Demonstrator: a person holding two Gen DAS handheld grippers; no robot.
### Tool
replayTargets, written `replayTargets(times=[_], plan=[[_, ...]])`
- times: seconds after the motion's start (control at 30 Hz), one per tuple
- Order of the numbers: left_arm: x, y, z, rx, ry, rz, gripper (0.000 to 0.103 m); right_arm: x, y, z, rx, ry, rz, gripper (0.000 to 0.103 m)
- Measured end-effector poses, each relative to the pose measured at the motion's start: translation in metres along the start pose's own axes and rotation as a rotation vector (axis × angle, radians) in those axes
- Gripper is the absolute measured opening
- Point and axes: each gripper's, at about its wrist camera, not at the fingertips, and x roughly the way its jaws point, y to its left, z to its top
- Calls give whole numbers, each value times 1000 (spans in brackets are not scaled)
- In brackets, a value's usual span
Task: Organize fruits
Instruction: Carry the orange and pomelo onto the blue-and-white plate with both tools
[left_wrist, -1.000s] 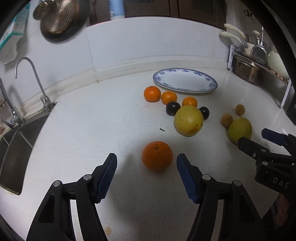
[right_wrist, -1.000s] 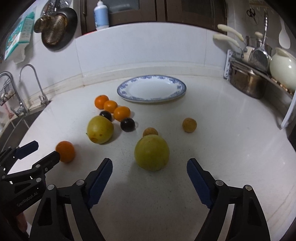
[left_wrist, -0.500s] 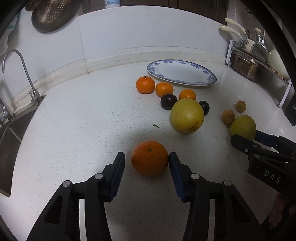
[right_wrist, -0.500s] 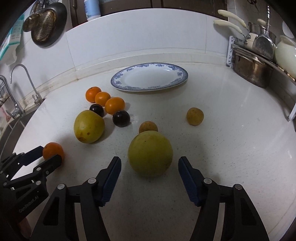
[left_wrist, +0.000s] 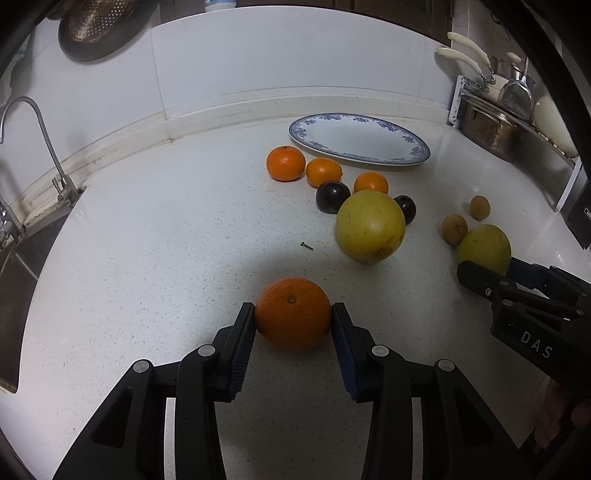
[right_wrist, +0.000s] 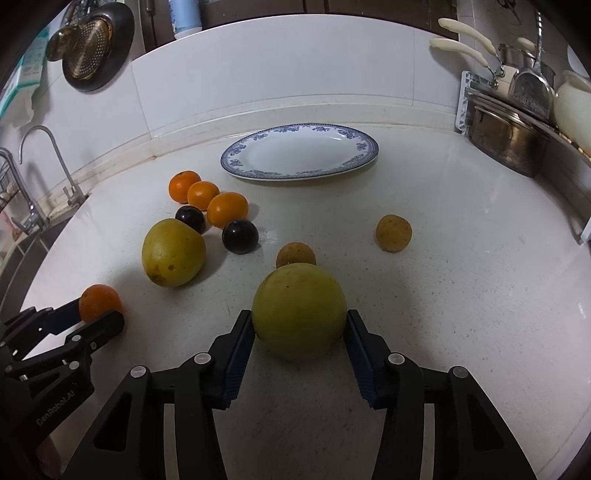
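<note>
An orange rests on the white counter between the blue pads of my left gripper. Its jaws are closing and both pads touch the orange's sides. My right gripper has its jaws closing on a large yellow-green fruit, with a pad against each side. Further back lie a second large yellow fruit, three small oranges, two dark plums and two small brown fruits. A blue-rimmed plate stands bare at the back.
A sink with a faucet lies at the left counter edge. A metal pot and a dish rack with utensils stand at the right. A colander hangs on the tiled wall. A tiny green stem lies on the counter.
Both grippers' jaws went from wide apart to touching their fruit: the left around the orange, the right around the large yellow-green fruit. Each gripper also edged forward around its fruit.
</note>
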Motion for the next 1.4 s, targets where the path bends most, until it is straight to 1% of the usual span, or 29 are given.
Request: replayTargets(times=[0.13, 0.27, 0.43, 0.63, 0.8, 1.13, 1.3, 1.4], plan=[[-3, 1, 0, 3, -13, 0, 40, 0, -1, 0, 3, -3, 4, 50], [-10, 1, 3, 4, -27, -23, 40, -4, -1, 0, 6, -11, 16, 50], [-24, -1, 14, 25, -71, -40, 40, -15, 5, 4, -5, -26, 39, 50], [-40, 2, 33, 46, -130, -51, 40, -30, 12, 21, -28, -54, 56, 50], [-43, 6, 51, 58, -162, -60, 40, -38, 16, 39, -38, -79, 65, 50], [-31, 14, 94, 129, -203, -93, 40, -35, 28, 80, -72, -116, 55, 50], [-18, 16, 116, 164, -211, -134, 40, -30, 29, 101, -62, -127, 49, 50], [-8, 14, 130, 198, -205, -166, 40, -25, 31, 113, -70, -134, 15, 50]])
